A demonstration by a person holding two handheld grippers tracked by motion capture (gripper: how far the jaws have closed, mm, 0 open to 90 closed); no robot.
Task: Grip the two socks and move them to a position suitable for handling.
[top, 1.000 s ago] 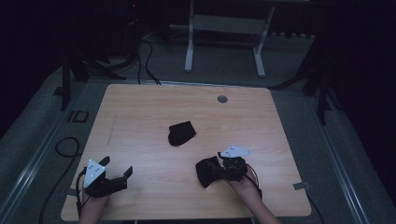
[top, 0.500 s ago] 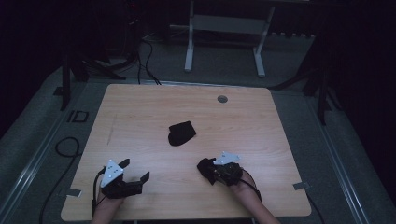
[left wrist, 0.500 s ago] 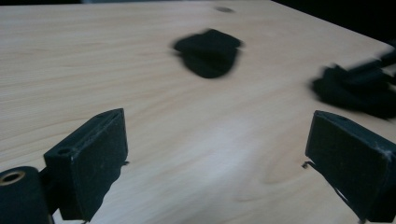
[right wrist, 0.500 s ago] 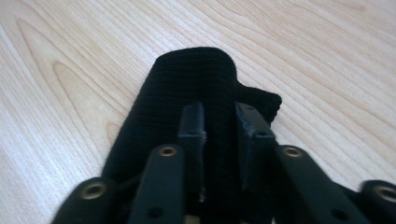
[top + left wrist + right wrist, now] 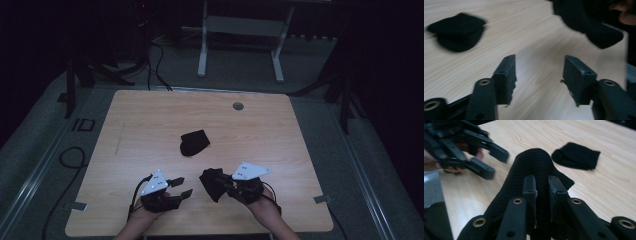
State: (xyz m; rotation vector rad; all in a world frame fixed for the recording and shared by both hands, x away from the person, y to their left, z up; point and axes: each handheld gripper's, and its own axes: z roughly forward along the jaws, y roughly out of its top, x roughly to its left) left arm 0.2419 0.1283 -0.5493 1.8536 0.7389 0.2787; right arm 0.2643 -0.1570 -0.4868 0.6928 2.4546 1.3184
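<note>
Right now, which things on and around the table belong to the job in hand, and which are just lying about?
In the job:
- black sock, pinched in the right gripper
- second black sock, mid-table
- left gripper, nothing between its fingers

Lying about:
- round grommet in the table
- floor cables
- white metal frame behind

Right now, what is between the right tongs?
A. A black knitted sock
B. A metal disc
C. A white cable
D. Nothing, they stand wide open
A: in the right gripper view the right tongs are closed on the black knitted sock, lifted near the table's front edge, while a second black sock lies apart at mid-table.
</note>
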